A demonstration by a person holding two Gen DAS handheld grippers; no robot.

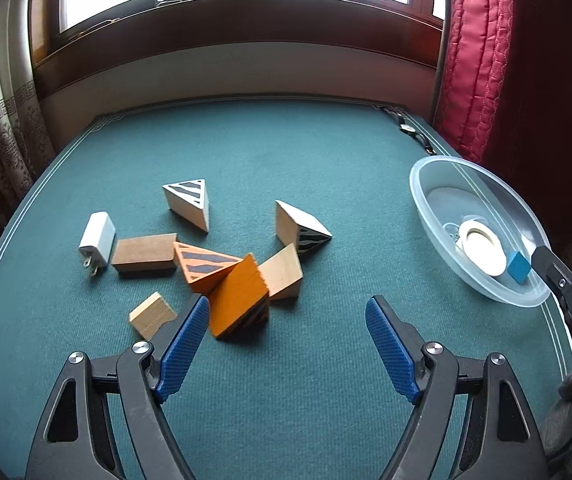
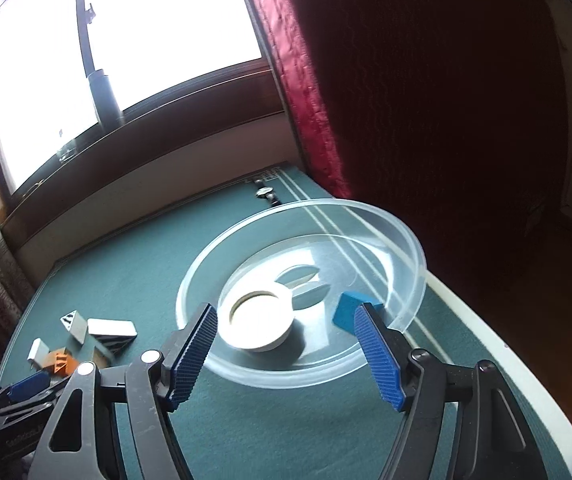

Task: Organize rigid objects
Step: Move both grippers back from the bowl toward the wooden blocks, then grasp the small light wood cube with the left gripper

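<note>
The only lettering was a cut-off "DA" on the right gripper's [image 1: 562, 280] body at the frame edge in the left wrist view; small print on the left tool's body in the right view was too blurred to read. The left gripper [image 1: 288, 322] stood with jaws apart over bare green felt [image 1: 286, 400], empty, the wooden blocks [image 1: 221, 276] just ahead and a white charger [image 1: 97, 240] ahead-left. The right gripper [image 2: 288, 332] had jaws wide, nothing clamped, over the clear bowl [image 2: 402, 236]; the blue cube [image 2: 352, 308] lay at its right fingertip, a tape roll [image 2: 257, 324] beside it. A wristwatch [image 1: 408, 128] lay by the far edge.
</note>
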